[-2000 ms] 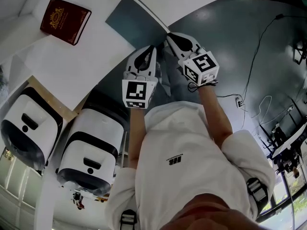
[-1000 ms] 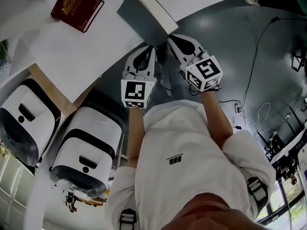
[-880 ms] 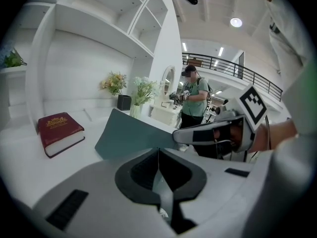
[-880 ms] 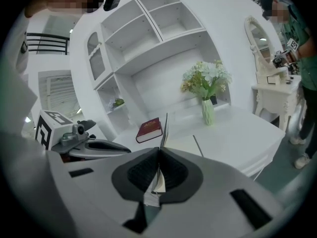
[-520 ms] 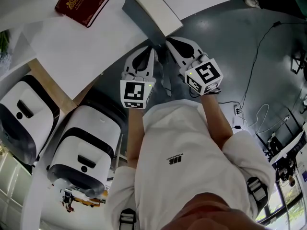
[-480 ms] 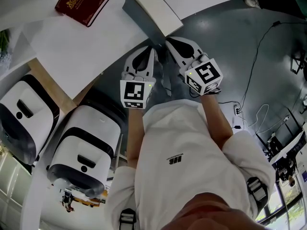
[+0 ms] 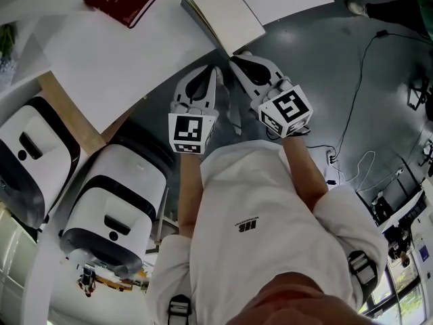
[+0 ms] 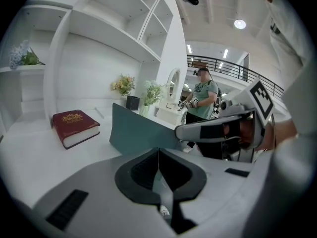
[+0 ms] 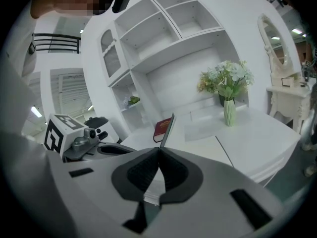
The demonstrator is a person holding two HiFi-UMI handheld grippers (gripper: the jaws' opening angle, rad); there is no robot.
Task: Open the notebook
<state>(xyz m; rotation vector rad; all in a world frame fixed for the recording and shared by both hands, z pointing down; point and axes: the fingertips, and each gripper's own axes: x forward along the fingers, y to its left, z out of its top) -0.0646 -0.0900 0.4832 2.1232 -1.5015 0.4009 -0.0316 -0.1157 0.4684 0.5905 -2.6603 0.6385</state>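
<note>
**At the table edge: notebook cover raised**

At upper centre of the head view, the notebook (image 7: 226, 12) lies on the white table (image 7: 122, 53), with its teal cover (image 8: 138, 133) standing upright. The right gripper (image 7: 235, 58) is clamped on the cover's near corner. The left gripper (image 7: 214, 69) sits just left of it, jaws pressed together.

Dark red hardcover book (image 7: 125, 0): far corner cut off by head view's top edge. Right gripper view: same book partly hidden behind raised grey-blue notebook cover (image 9: 167, 130).
</note>
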